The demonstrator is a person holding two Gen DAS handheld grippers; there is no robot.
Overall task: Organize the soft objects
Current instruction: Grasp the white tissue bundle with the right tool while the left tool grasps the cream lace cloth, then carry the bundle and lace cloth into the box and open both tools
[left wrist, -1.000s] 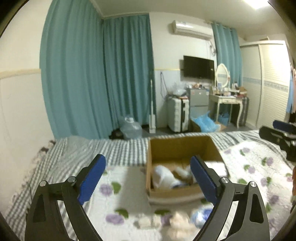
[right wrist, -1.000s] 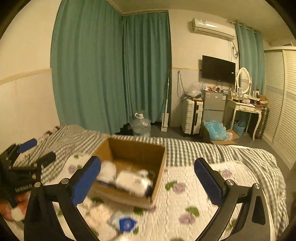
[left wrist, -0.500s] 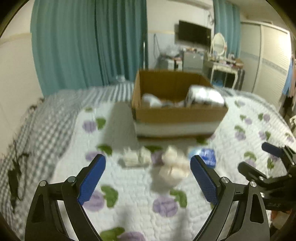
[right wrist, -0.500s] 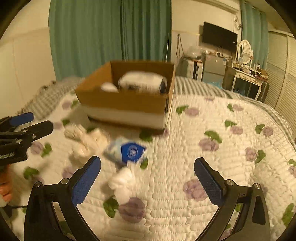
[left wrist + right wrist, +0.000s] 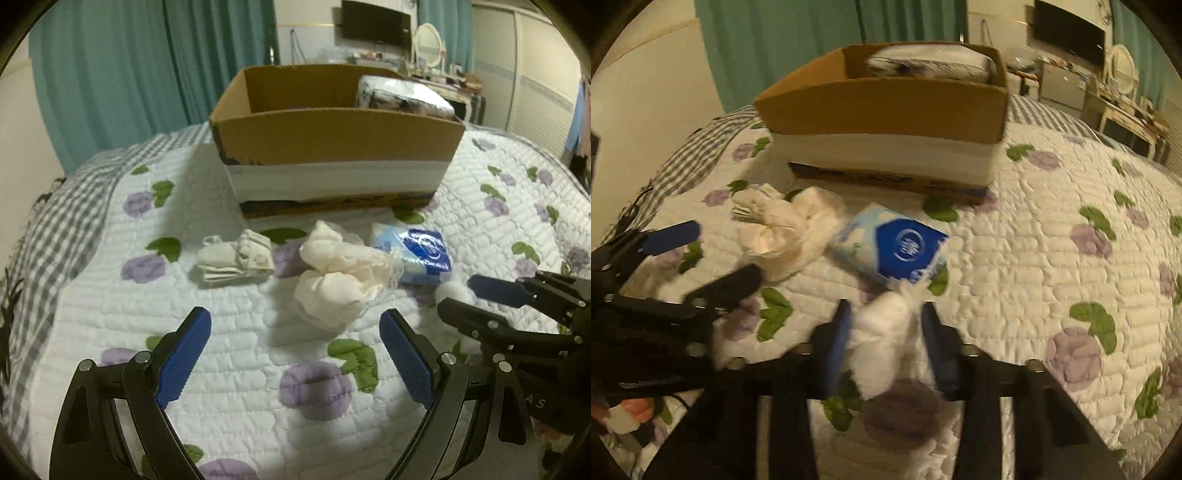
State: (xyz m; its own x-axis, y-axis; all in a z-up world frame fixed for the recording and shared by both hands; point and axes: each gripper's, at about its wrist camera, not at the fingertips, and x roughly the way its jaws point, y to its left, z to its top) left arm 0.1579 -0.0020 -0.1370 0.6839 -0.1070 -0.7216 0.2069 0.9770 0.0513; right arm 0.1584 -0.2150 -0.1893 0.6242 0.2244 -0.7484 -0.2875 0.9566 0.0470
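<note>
On the flowered quilt, in front of the cardboard box (image 5: pixel 332 140), lie a folded grey-white cloth (image 5: pixel 236 258), a cream crumpled bag bundle (image 5: pixel 340 280) and a blue tissue pack (image 5: pixel 417 258). My left gripper (image 5: pixel 294 316) stands open just short of the cream bundle, with nothing between its fingers. In the right wrist view my right gripper (image 5: pixel 885 308) is closing its jaws on a small white fluffy bundle (image 5: pixel 882 332), both pads against its sides. The blue tissue pack (image 5: pixel 897 247) lies just beyond it. The left gripper (image 5: pixel 727 249) shows at the left.
A wrapped white packet (image 5: pixel 402 92) sticks up inside the box at its right end. The quilt (image 5: pixel 1052 240) stretches bare to the right of the tissue pack. Teal curtains, a television and a dressing table stand beyond the bed.
Both grippers have dropped and tilted down toward the quilt, so the loose items are now close. The right gripper went from wide open to closed around the white bundle.
</note>
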